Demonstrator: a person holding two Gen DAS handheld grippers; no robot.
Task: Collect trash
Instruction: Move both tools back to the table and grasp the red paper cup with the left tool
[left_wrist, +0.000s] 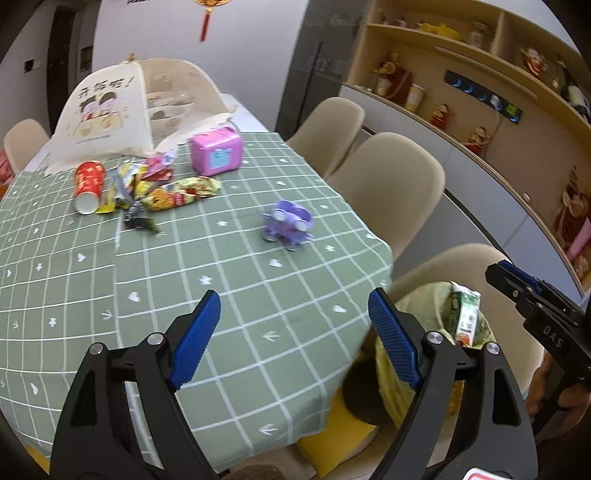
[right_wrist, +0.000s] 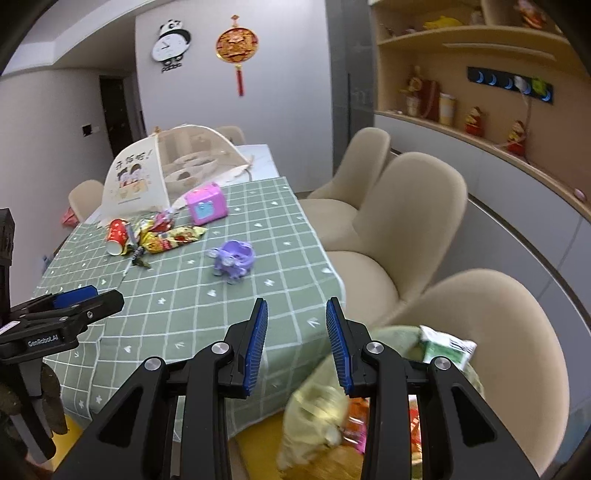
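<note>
Two empty, spread hand-held grippers, left (left_wrist: 293, 321) and right (right_wrist: 297, 330); one red cup (left_wrist: 88, 184), three chairs (right_wrist: 402, 221).

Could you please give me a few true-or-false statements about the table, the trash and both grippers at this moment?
1. The red paper cup lies on its side. True.
2. The left gripper holds a wrapper. False: it is open and holds nothing.
3. A green carton sticks out of the trash bag. True.
4. The purple toy sits inside the pink box. False: it stands apart on the tablecloth.
5. The right gripper is open. True.
</note>
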